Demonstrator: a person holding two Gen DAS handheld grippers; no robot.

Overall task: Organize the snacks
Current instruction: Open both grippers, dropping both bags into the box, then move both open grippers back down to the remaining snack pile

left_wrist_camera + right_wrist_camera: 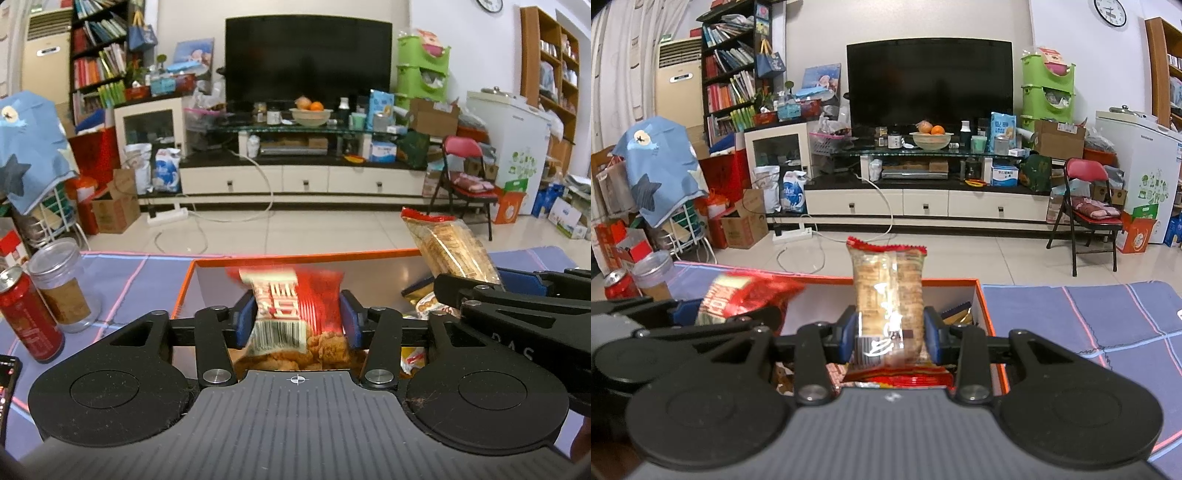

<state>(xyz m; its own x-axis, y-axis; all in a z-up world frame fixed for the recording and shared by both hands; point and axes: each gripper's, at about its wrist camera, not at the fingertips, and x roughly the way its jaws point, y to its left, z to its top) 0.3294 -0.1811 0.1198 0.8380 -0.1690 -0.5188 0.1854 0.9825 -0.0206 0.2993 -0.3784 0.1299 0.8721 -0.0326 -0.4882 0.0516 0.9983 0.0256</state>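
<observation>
The left tongs are clamped on a red snack bag, blue pads pressing both of its sides; the bag stands upright between them, its top blurred. The right tongs grip a clear cracker pack the same way, upright, its red-edged top rising above the pads. Both hang over an orange-rimmed box, where more snacks lie below them. Left of the left tongs, a red can and jar stand on the cloth.
</observation>
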